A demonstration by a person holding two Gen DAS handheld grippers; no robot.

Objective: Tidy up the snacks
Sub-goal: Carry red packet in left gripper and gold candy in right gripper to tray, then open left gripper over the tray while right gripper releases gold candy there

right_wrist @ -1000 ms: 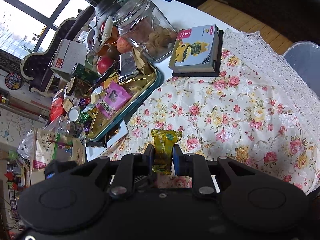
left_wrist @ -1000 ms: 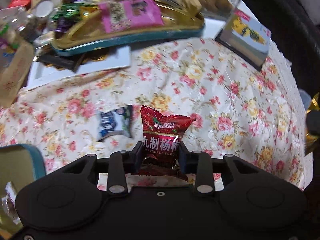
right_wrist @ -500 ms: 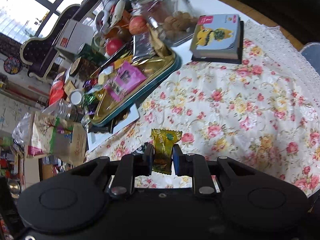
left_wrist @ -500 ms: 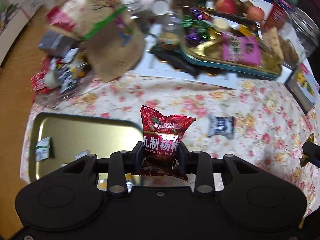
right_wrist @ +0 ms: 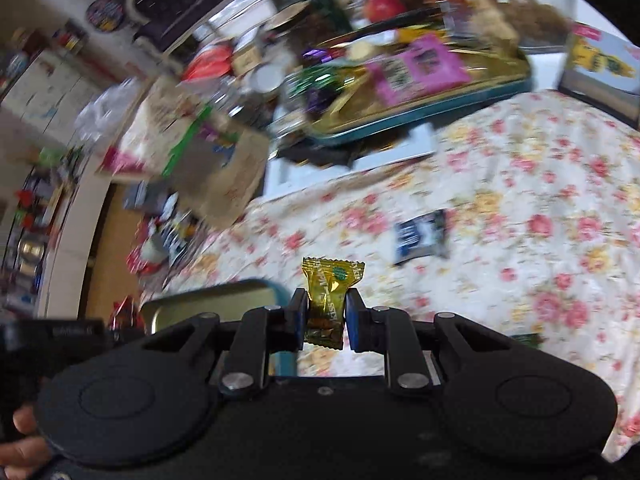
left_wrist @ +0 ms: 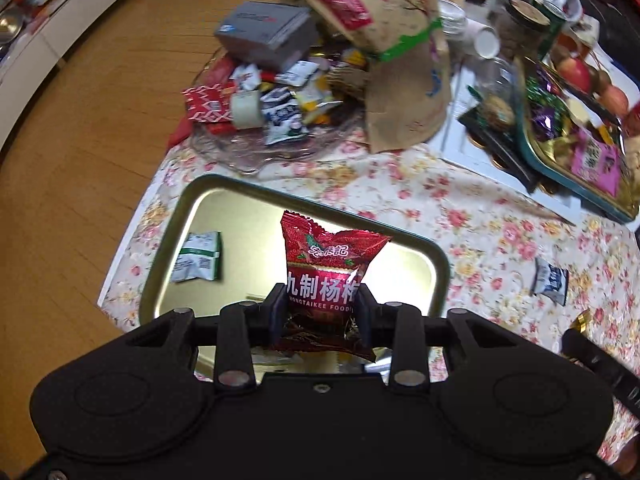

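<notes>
Left gripper [left_wrist: 320, 312] fingers clamped on a packet, right gripper [right_wrist: 323, 318] likewise

Over the past second the left gripper [left_wrist: 320, 310], carrying the red snack packet [left_wrist: 326, 272], has swung from open floral tablecloth [left_wrist: 500, 236] to above the gold tray [left_wrist: 240, 216], while the right gripper [right_wrist: 323, 320] has turned toward that tray.

Both grippers were matte black plastic. Left gripper [left_wrist: 320, 312]: wide body with 2 round raised discs, 2 linkage bars with silver rivets, 1 small centre screw, dark fingers [left_wrist: 276, 312]. Right gripper [right_wrist: 323, 318]: same layout, fingers [right_wrist: 298, 318] showing blue pads, 2 silver rivets low, smaller ones at the upper pivots. Bare skin of a hand [right_wrist: 20, 440] was visible at the right wrist view's lower left.
</notes>
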